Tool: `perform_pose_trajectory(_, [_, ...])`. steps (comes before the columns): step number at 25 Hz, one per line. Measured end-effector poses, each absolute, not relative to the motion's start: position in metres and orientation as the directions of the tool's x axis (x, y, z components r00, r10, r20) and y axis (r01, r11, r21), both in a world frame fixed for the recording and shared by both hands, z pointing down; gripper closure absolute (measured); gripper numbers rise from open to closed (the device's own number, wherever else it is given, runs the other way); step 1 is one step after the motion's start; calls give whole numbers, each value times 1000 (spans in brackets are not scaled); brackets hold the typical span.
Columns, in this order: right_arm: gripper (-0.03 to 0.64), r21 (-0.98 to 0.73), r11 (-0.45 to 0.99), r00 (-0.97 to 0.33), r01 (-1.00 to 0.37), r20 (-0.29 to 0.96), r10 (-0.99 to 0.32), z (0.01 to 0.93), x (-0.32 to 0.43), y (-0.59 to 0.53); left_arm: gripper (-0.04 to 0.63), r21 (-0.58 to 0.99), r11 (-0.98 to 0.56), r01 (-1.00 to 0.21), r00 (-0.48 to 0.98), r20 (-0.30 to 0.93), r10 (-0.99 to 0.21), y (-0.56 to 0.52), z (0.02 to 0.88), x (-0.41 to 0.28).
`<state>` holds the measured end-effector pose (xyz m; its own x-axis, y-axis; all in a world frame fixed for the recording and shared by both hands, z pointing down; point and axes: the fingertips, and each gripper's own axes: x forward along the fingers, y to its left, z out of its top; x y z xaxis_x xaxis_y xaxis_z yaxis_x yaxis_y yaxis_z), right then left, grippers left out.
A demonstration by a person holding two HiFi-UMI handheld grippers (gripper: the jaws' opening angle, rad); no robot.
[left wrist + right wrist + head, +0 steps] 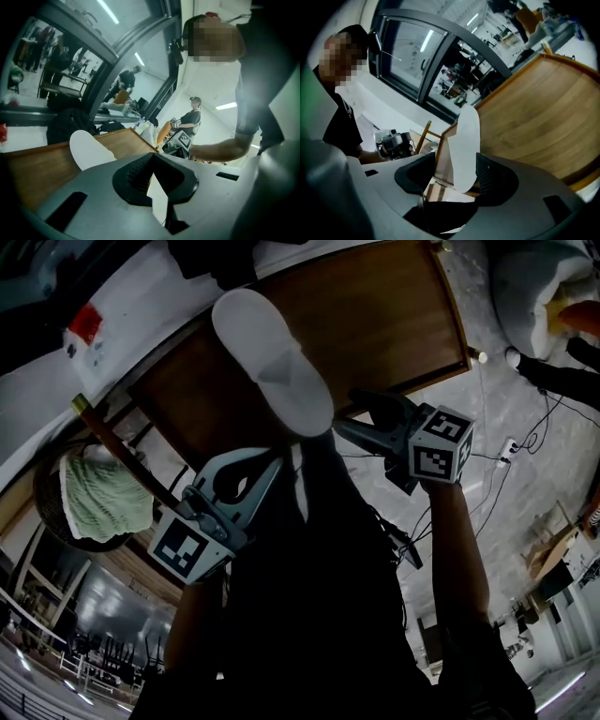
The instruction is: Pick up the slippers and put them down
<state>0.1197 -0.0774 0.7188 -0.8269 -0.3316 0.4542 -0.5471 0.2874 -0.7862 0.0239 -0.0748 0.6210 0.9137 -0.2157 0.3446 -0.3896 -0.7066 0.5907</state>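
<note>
Where grey floor (511, 413) spreads, a wooden table (384, 324) bears a slipper (272, 357).

1. The brown wooden table (384, 324) is bare beyond the flat white slipper (272, 357) at its near edge.
2. On your left, a round dark basket (42, 498) with a green towel (103, 498) and a slanted wooden stick (117, 448) block passage.
3. On your right, grey floor (506, 381) lies open, crossed by black cables (547, 409).
</note>
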Motion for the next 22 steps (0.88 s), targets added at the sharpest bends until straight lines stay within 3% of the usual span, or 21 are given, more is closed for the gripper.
perform_pose_trajectory(7, [377, -758, 238, -794, -608, 570, -211, 761, 115, -72, 584, 636, -675, -373, 921, 339, -189, -66, 644, 34])
perform_pose_trajectory(22, [379, -771, 196, -793, -606, 606, -65, 782, 84, -63, 584, 632, -674, -382, 915, 363, -178, -63, 664, 31])
